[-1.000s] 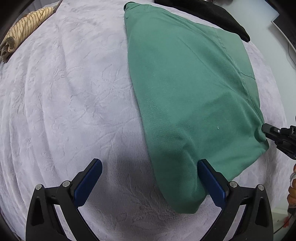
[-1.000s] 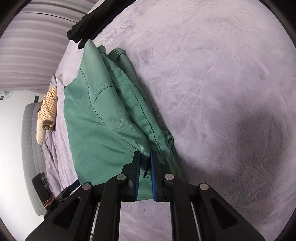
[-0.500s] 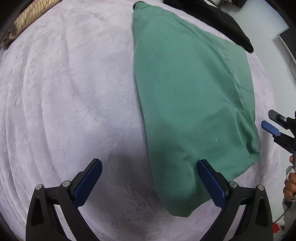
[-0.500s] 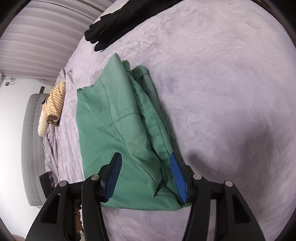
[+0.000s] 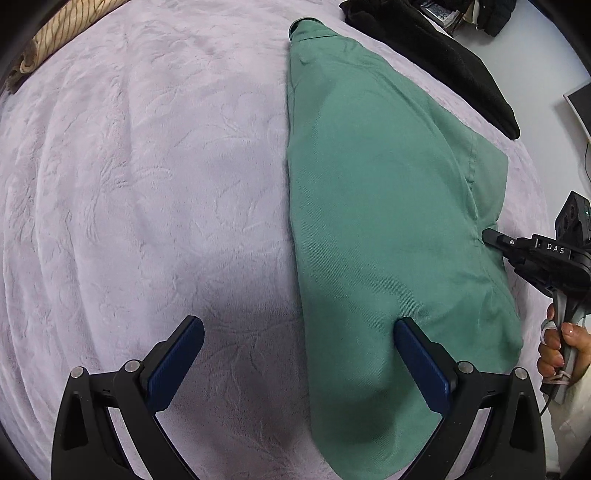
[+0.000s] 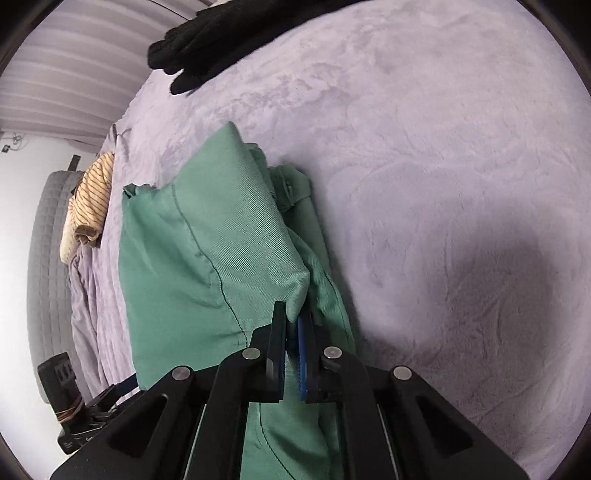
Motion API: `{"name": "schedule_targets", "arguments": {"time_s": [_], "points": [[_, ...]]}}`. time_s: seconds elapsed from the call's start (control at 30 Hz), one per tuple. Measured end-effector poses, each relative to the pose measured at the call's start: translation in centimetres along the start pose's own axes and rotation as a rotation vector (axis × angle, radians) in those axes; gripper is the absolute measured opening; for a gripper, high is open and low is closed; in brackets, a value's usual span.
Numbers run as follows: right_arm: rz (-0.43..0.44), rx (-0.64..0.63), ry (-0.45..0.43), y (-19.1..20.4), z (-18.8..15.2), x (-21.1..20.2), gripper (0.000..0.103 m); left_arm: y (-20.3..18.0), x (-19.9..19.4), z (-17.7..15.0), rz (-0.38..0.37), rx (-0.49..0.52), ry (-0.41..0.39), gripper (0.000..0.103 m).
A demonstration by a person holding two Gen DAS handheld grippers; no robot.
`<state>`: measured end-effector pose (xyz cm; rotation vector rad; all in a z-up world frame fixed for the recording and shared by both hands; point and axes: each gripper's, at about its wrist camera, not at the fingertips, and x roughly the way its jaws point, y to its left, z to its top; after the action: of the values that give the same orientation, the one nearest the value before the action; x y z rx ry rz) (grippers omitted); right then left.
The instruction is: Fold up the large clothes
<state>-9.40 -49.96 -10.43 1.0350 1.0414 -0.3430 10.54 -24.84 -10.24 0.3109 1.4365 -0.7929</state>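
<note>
A folded green garment point(image 5: 384, 221) lies on the lilac plush bedspread point(image 5: 147, 184), long side running away from me. My left gripper point(image 5: 295, 365) is open, hovering over the garment's near left edge, one pad over the cloth and one over the bedspread. My right gripper point(image 6: 293, 325) is shut on the green garment point(image 6: 207, 236), pinching a fold of its edge and lifting it slightly. The right gripper also shows in the left wrist view point(image 5: 495, 236), at the garment's right edge.
A black garment point(image 5: 436, 55) lies at the far right of the bed, also in the right wrist view point(image 6: 221, 33). A striped yellow garment point(image 5: 59, 40) lies at the far left, also in the right wrist view point(image 6: 88, 199). A grey mattress edge point(image 6: 48, 258) stands at the left.
My right gripper opened half a second ago, then moved further along the garment's edge and shut on a fold there. My left gripper stayed open and moved a little closer to the cloth.
</note>
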Motion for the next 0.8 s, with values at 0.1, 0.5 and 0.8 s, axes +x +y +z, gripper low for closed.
{"name": "schedule_targets", "arguments": {"time_s": [0.1, 0.5, 0.8], "points": [[0.065, 0.034, -0.012, -0.7, -0.2, -0.7, 0.006, 0.0, -0.4, 0.0, -0.017, 0.008, 0.005, 0.103], [0.245, 0.032, 0.094, -3.9, 1.6, -0.2, 0.073, -0.8, 4.4, 0.6, -0.274, -0.004, 0.155, 0.103], [0.445, 0.095, 0.140, -3.4, 4.1, 4.9, 0.052, -2.5, 5.3, 0.5, -0.266, 0.023, 0.138, 0.099]]}}
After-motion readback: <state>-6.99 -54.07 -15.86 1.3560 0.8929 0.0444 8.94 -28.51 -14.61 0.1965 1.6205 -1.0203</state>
